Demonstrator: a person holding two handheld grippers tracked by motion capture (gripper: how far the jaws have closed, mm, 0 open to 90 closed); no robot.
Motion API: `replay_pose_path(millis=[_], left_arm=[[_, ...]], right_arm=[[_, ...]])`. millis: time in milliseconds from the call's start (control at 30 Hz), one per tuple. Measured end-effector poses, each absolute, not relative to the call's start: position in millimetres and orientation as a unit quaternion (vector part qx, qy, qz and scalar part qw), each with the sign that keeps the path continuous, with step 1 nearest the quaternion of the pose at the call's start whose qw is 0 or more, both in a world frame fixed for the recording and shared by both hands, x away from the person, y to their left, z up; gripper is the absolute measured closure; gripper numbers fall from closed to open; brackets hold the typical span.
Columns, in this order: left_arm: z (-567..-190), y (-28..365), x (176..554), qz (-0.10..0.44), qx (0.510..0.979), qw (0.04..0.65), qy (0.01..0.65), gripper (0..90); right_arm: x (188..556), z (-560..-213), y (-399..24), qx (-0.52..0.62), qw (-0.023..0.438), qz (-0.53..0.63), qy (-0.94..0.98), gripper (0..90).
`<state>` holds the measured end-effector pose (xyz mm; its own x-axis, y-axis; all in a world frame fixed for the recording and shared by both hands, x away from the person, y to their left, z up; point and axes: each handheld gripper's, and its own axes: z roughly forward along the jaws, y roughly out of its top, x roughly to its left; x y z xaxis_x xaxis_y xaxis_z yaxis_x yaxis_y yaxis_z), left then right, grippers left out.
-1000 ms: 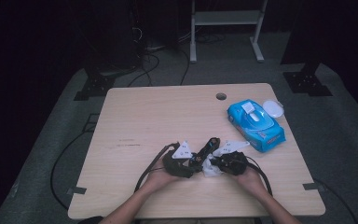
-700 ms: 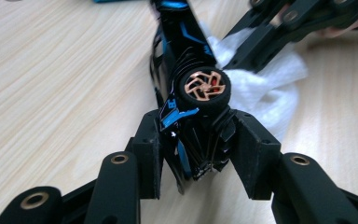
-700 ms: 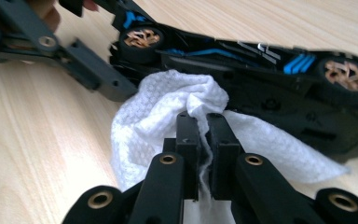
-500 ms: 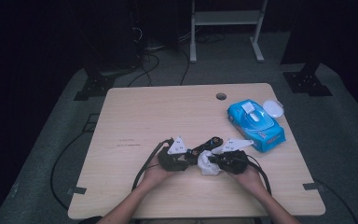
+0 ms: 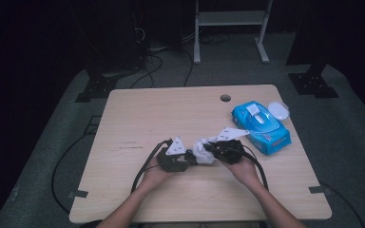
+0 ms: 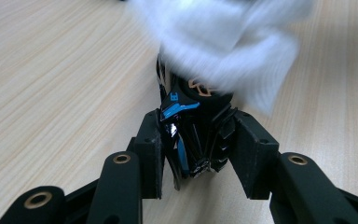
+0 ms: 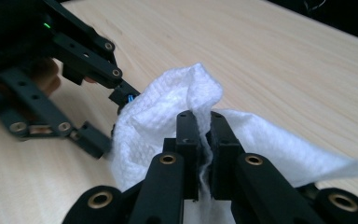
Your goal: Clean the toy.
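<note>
You were wiping a small black-and-blue object [image 6: 193, 133], clamped in your left gripper [image 5: 186, 159] whose jaws had just closed on it near six o'clock on the tabletop [image 5: 171, 114]; your right gripper [image 5: 208, 151] pinched the white wipe [image 7: 168, 112] against it; next, I judge, rub along its surface.

No text or number can be read; the black object [image 6: 193, 126] bears only unreadable blue and orange marks.

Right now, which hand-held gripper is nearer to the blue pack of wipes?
The right. The right hand-held gripper, shut on a white wipe, sits just left of the blue pack of wipes. The left hand-held gripper lies farther left, beyond the wipe.
</note>
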<state>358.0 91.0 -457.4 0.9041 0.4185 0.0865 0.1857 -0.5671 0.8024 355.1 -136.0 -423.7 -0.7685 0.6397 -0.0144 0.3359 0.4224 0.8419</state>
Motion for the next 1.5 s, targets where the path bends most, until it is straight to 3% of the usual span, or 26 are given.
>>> replay_pose_path(millis=[267,533,800,1033,1500], left_arm=[[-459,93,359,0.132,0.875,0.431,0.175,58.2],[-458,95,361,0.132,0.877,0.428,0.172,58.4],[-460,99,362,0.126,0.877,0.429,0.174,58.4],[-459,100,363,0.125,0.876,0.433,0.174,58.5],[-462,96,370,0.109,0.868,0.446,0.192,56.9]], right_arm=[[356,-427,-107,0.278,0.144,0.464,0.829,84.1],[366,-428,-127,0.309,0.145,0.464,0.817,84.2],[363,-429,-114,0.292,0.148,0.463,0.823,84.2],[373,-427,-140,0.326,0.162,0.450,0.815,84.2],[369,-429,-128,0.316,0.153,0.453,0.819,84.2]])
